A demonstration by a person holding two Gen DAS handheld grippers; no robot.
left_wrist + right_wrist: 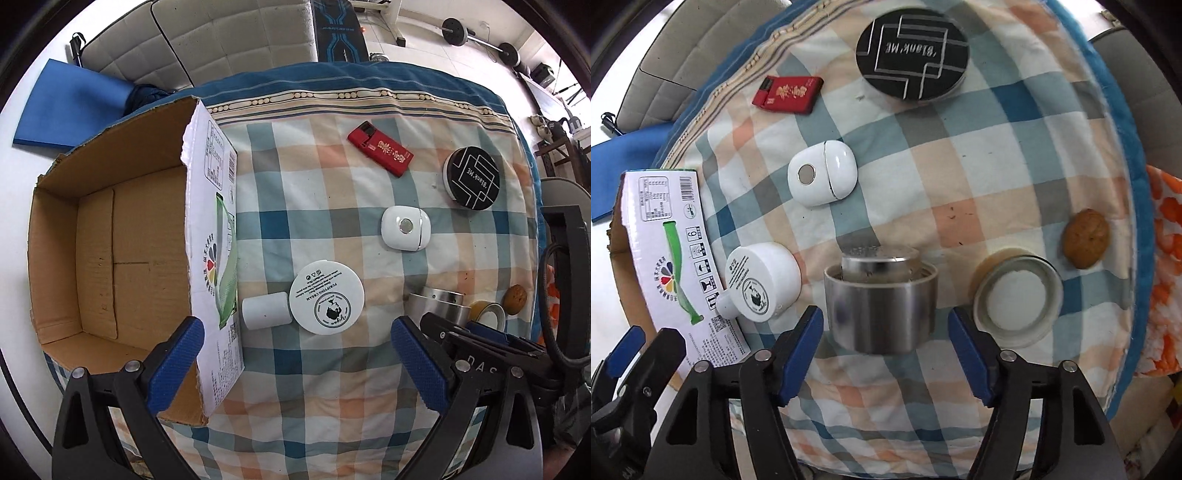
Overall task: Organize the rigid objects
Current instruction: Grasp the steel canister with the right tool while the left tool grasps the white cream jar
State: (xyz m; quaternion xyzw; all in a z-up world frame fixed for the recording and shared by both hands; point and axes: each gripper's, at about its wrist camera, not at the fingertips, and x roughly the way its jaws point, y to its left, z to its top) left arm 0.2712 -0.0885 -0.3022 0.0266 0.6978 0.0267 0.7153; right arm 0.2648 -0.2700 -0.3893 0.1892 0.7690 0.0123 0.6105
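Blue-padded left gripper (297,365) hangs wide open over the checked cloth (332,387), holding nothing. Its left pad sits over the right wall of the open brown cardboard box (110,236). Beside the box lie a small white tube (266,310) touching a round white cream jar (327,297). Farther right are a white rounded case (405,228), a red flat box (380,148) and a black round tin (471,178).

Right gripper (885,350) stands partly open around a shiny steel cup (881,310); pads apart from it. A tape roll (1017,299) and brown walnut (1086,238) lie near the cloth's right edge. The box's far corner is cut off.
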